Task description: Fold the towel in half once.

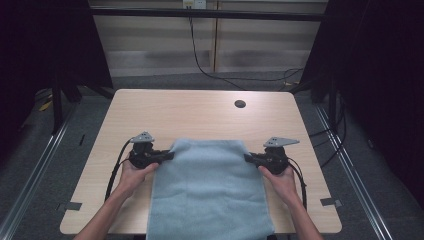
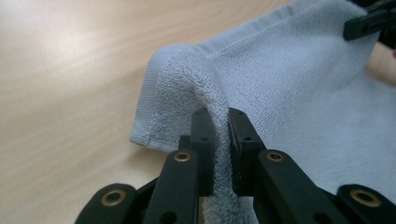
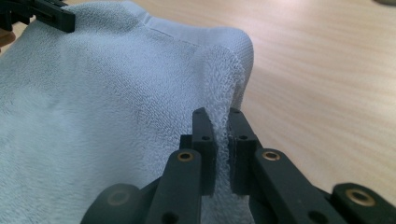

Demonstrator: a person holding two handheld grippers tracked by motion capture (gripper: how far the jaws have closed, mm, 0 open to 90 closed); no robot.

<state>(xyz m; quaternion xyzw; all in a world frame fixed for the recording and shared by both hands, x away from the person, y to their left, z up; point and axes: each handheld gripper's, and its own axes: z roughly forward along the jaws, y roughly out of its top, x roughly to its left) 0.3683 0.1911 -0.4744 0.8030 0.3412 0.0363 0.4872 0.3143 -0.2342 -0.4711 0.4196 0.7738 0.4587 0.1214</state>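
A pale blue towel lies on the wooden table, its near end hanging over the front edge. My left gripper is shut on the towel's left edge near the far corner; in the left gripper view the cloth is pinched into a ridge between the black jaws. My right gripper is shut on the right edge near the other far corner, and the towel bunches up between its jaws. Both far corners are lifted slightly off the table.
A round cable hole sits near the table's far right. Bare wood stretches beyond the towel's far hem. Cables trail on the floor behind the table, and dark frames stand at both sides.
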